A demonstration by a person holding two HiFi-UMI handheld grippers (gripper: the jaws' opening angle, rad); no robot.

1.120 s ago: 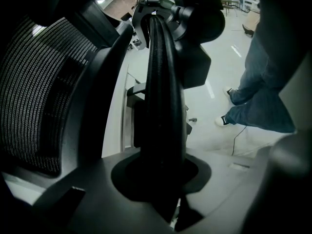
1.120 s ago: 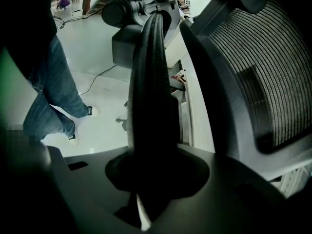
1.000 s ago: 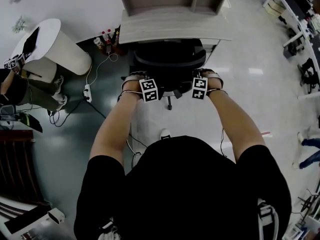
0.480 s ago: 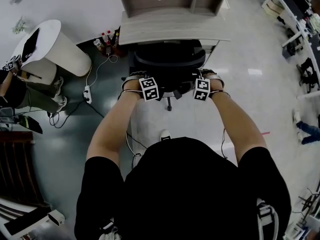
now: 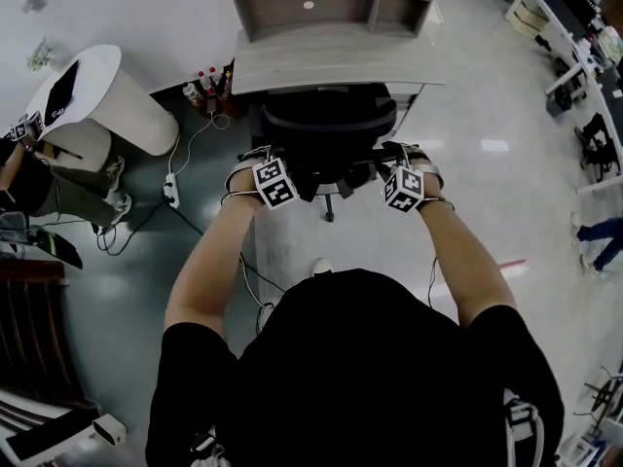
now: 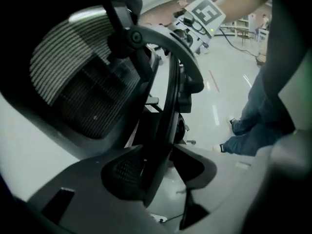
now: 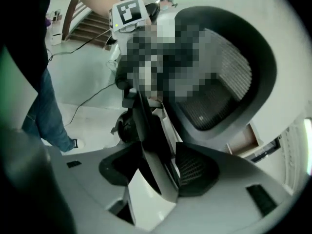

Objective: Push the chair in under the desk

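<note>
The worry I'd have is the chair (image 5: 326, 120) getting dragged back out. The jaws of both grippers have just been opening, and each pair now stands wide with nothing clamped. Even so, a black strut of the chair's back frame (image 6: 168, 111) runs up between the left gripper (image 6: 158, 169) jaws, and its twin (image 7: 146, 130) stands between those of the right gripper (image 7: 155, 172). Pull either hand straight back or sideways before it clears and a jaw could hook its strut. The chair sits on castors, I reckon, so it would roll or swivel away from the desk (image 5: 331, 61). A second, smaller risk is a last shove that goes in crooked. One corner of the backrest could then knock the desk edge, or a castor could run onto the white cable (image 5: 195, 129) lying out beyond the left gripper.

The chair is directly ahead of both grippers, its mesh back just past the jaw tips and between the two hands. The seat lies beyond that, tucked beneath the desk top, which is further ahead again. From where I stand it looks about as far in as it goes
</note>
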